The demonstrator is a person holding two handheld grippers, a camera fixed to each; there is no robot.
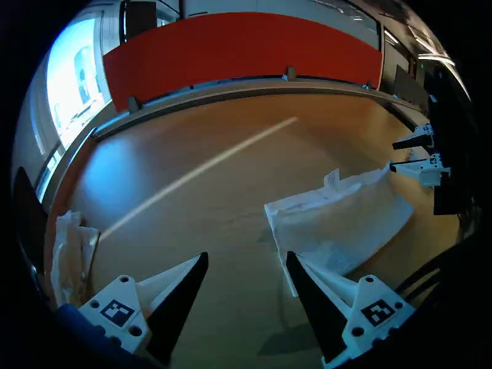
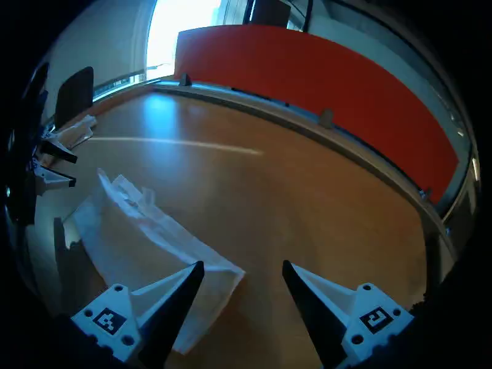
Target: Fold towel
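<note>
Glossy wooden table (image 1: 184, 234), red partition (image 1: 246, 49) behind, bright window (image 1: 77, 86) beyond

Towel (image 1: 344, 221) on table (image 1: 215, 203); partition (image 1: 246, 49) behind table's far edge; cloth pile (image 1: 67, 252) at table edge, well apart from towel.

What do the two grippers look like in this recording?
The left gripper and right gripper look alike. Each has two wedge-shaped white fingers that taper to a point, with black inner faces. Each finger carries a square black-and-white marker near its base, with small round holes beside it.
</note>
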